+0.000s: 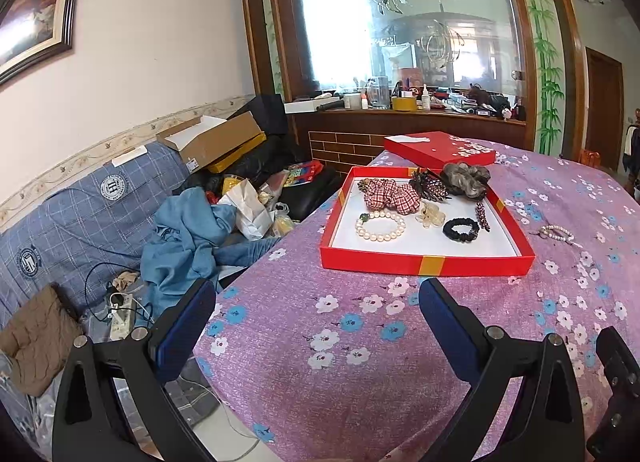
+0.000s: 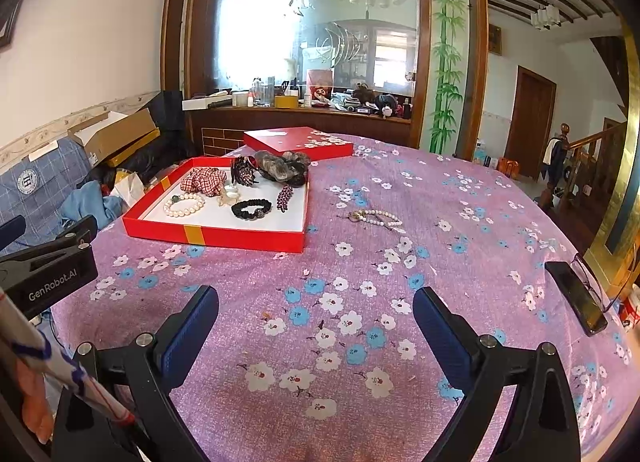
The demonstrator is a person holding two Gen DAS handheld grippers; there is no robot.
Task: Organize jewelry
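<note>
One bracelet (image 2: 376,218) well beyond open right tongs (image 2: 316,308), outside tray (image 2: 224,236).

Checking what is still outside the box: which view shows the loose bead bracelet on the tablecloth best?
The right wrist view: the loose bead bracelet lies whole and unobstructed on the tablecloth, right of the red tray. The left wrist view shows it smaller, near the right edge, more distorted.

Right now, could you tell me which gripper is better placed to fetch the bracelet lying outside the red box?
Probably the right gripper: open, empty, and the bracelet lies nearly straight ahead, right of the red box.
</note>
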